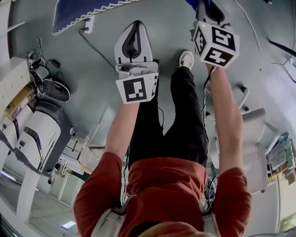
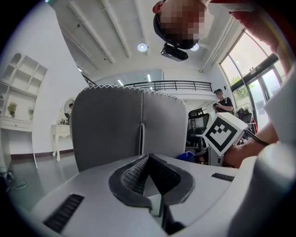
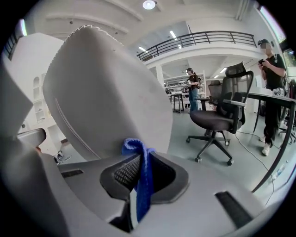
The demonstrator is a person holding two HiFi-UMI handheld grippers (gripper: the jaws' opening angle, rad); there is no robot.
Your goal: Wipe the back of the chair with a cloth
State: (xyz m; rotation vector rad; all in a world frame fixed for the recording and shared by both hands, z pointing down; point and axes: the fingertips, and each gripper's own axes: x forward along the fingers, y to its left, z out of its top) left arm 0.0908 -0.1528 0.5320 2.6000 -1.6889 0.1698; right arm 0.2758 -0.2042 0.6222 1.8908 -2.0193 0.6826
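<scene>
The grey chair back [image 2: 125, 125], with a zigzag stitched top edge, stands upright just ahead of both grippers; it also fills the left of the right gripper view [image 3: 106, 102] and shows at the top of the head view [image 1: 78, 11]. My right gripper [image 3: 138, 159] is shut on a blue cloth [image 3: 142, 180], a loop of which sticks out past the jaw tips close to the chair back. My left gripper [image 2: 148, 159] is shut with nothing in it, pointed at the middle seam. In the head view the left gripper [image 1: 135, 28] and right gripper [image 1: 208, 7] are held out side by side.
A black office chair [image 3: 222, 120] and a desk with a standing person [image 3: 273, 92] are to the right. A white office chair [image 1: 252, 139] stands by my right side, and a grey-white machine [image 1: 41, 134] with cables by my left. A white dresser [image 2: 62, 134] stands behind the chair.
</scene>
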